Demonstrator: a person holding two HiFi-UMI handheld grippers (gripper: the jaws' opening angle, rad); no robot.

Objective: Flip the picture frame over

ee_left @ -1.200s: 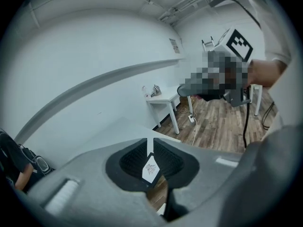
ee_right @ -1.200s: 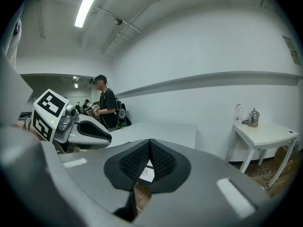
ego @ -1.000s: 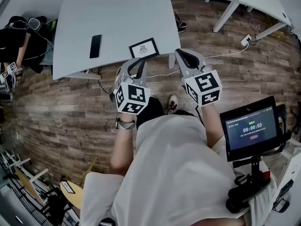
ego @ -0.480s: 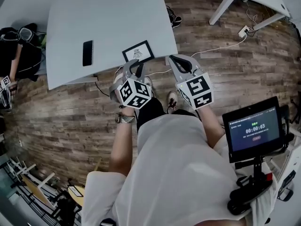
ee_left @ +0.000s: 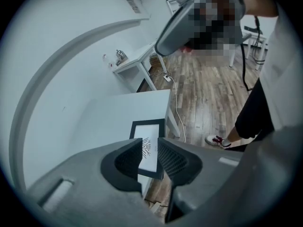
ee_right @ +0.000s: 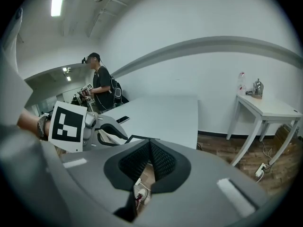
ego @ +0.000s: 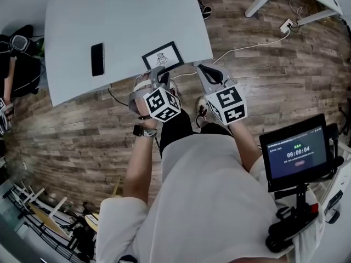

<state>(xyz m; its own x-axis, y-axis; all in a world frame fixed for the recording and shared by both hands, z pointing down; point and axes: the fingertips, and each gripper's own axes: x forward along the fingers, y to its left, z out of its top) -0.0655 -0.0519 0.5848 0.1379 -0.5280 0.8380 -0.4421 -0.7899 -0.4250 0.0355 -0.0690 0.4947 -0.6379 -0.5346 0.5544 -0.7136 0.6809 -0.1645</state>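
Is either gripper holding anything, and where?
Nothing is held. Left gripper: jaws opening, empty, with the picture frame beyond them. Right gripper: shut, empty.

**Picture frame** [ee_left: 147, 129]: near edge hidden behind left gripper [ee_left: 149, 142], whose jaws are opening with nothing between them; the drawing is too small to identify.
**Second white table** [ego: 263, 0]: top cut off by upper picture edge.
**Bystander** [ego: 16, 64]: cut off at left edge.
**Monitor** [ego: 296, 156]: small print unreadable.

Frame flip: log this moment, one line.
phase: pre-grasp | frame: face up on table, near edge | left claw: opening, empty, by frame | right claw: shut, empty
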